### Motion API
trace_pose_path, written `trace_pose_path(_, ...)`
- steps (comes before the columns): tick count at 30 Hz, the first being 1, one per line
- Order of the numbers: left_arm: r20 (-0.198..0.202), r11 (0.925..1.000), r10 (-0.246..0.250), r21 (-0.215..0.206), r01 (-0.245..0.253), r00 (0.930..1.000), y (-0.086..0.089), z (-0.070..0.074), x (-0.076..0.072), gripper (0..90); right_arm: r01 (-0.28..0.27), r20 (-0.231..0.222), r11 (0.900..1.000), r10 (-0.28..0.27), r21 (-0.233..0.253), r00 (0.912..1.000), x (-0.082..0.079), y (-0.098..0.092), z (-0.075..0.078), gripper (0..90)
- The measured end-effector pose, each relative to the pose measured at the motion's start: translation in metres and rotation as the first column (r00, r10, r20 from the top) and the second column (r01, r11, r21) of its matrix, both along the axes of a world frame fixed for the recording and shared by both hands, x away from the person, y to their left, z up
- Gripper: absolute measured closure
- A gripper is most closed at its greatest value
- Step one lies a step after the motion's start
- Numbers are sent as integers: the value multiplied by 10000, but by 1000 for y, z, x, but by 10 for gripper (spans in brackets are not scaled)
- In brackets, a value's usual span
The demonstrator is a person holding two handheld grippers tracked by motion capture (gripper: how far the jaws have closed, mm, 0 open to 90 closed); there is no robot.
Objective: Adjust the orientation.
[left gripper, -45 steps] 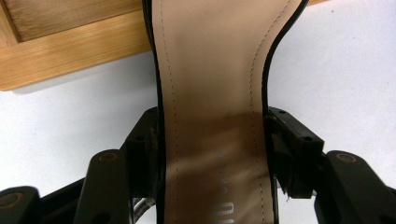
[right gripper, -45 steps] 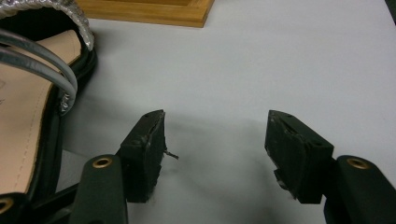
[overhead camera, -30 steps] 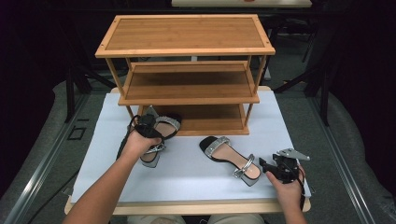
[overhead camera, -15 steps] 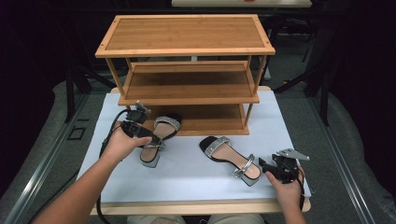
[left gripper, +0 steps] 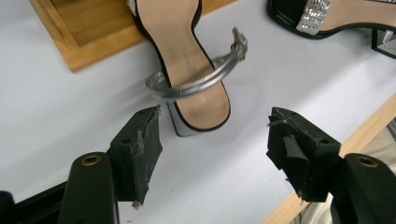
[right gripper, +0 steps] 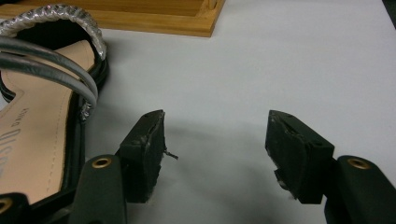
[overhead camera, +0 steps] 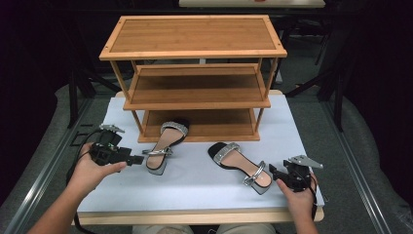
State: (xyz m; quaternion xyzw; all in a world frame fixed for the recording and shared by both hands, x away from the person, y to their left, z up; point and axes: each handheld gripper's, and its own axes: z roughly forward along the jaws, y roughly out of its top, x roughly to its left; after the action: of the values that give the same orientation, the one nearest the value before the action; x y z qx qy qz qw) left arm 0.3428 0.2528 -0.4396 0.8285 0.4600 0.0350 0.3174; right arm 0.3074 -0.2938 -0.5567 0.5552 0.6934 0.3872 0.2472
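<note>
Two black sandals with silver straps lie on the white table top. One sandal point(overhead camera: 163, 144) rests with its toe on the lowest shelf of the wooden rack point(overhead camera: 195, 36) and its heel toward me. My left gripper point(overhead camera: 136, 159) stands open just left of that heel. In the left gripper view this sandal point(left gripper: 196, 88) lies ahead of the open left gripper point(left gripper: 217, 135), not touched by it. The other sandal point(overhead camera: 241, 165) lies flat at the front right. My right gripper point(overhead camera: 272, 171) is open beside its heel; there the sandal point(right gripper: 37, 126) sits left of the right gripper point(right gripper: 215, 140).
The three-tier rack stands at the back middle of the table, its shelves bare apart from the sandal toe. The table's wooden front edge point(overhead camera: 195, 217) runs close under both hands. Dark floor and metal frames surround the table.
My left gripper has drawn back to the left, off the sandal by the rack, which stays put. The right gripper and its sandal have not moved.
</note>
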Motion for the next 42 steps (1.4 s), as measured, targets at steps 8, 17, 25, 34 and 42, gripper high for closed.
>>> trace_pose_path(8, 144, 9998, -196, -90, 197, 9997, -10, -47, -1, 329, 17, -74, 10000, -16, 84, 10000, 0, 0, -1, 372)
trace_pose_path(17, 734, 9979, -580, 342, 556, 9956, -24, -90, 7, 330, 107, -177, 9999, -107, 3, 9998, 1, -1, -4, 372)
trace_pose_path(25, 1127, 9991, -433, 54, 430, 9927, -25, -101, 11, 387, 92, -154, 10000, -92, 9, 9998, 2, -1, -4, 373)
trace_pose_path(34, 1570, 9976, -650, 318, 607, 9855, -29, -103, 10, 392, 88, -111, 9999, -89, -48, 9999, 2, 0, -4, 374)
trace_pose_path(42, 1364, 9997, -109, 249, 75, 9906, -49, -96, 21, 393, 94, 36, 9999, -93, -78, 9999, 2, 0, -4, 378)
